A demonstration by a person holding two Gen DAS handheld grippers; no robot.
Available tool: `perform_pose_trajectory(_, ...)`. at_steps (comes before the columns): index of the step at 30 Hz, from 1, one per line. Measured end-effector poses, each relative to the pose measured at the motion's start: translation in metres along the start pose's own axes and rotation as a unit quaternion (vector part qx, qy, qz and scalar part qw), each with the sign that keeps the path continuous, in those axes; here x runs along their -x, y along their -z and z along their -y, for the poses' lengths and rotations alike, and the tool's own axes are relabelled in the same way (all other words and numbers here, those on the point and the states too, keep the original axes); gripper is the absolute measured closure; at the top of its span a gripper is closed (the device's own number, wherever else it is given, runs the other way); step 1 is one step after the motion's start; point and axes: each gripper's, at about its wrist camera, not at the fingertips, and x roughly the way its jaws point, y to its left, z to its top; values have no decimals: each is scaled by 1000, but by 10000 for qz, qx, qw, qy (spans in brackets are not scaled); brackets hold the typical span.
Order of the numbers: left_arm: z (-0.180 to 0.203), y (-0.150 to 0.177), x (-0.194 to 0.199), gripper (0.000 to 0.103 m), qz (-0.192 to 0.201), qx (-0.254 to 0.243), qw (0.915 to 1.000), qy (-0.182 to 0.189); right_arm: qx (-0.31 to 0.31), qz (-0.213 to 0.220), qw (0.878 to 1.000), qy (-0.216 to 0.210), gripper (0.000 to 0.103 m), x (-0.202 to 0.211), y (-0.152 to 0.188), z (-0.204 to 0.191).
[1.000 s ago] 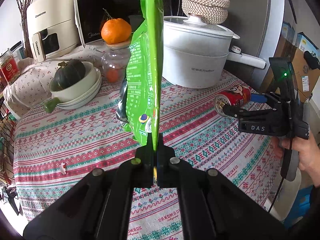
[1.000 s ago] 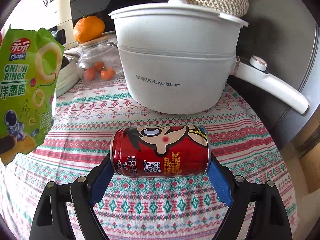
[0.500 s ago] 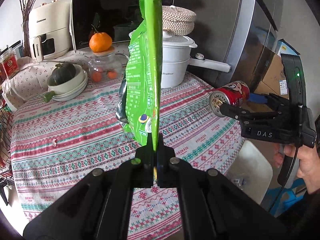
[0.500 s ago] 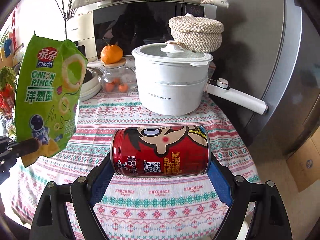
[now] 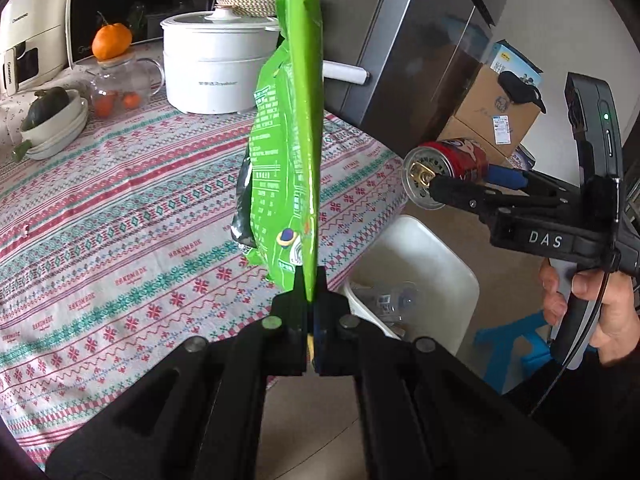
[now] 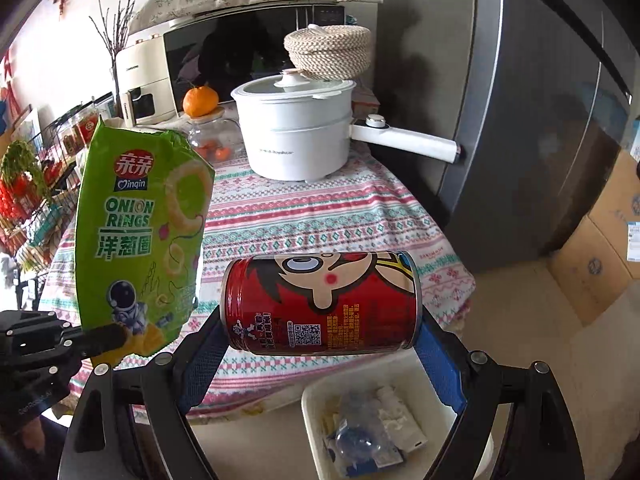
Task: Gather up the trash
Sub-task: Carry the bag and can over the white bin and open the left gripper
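Note:
My left gripper [image 5: 311,300] is shut on the bottom edge of a green onion-rings bag [image 5: 290,152], which stands upright above the table's edge; the bag also shows in the right wrist view [image 6: 140,236]. My right gripper [image 6: 320,332] is shut on a red drink can [image 6: 322,304], held sideways in the air; the can also shows in the left wrist view [image 5: 448,168]. A white trash bin [image 6: 404,368] with wrappers and a plastic bottle inside stands on the floor just below the can; it also shows in the left wrist view [image 5: 424,248].
The table [image 5: 100,216] has a patterned cloth. On it stand a white pot [image 6: 296,136], a glass jar with an orange on top [image 5: 116,80] and stacked bowls [image 5: 52,128]. A grey fridge [image 6: 520,120] and cardboard boxes [image 5: 492,108] are on the right.
Both grippers have pulled back from the table and swung right with the bag and the can. The trash bin has come into view below them.

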Motion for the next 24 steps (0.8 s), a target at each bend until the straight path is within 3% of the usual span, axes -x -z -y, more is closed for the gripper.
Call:
perform_pose_trajectory(6,45,8,-34,101,-331,-445,9976,418,-852,-616,9941,260,14,0,35,58)
perform_pose_trajectory(15,110,10,-87,101,-555,-1131,9885,841,-1578,-1051,9806,497,14,6,79,127)
perform_pose_trajectory(24,144,6,-126,101,-808,-870,9787,1675,-1887,-1157,9728,688,14,15,99,165)
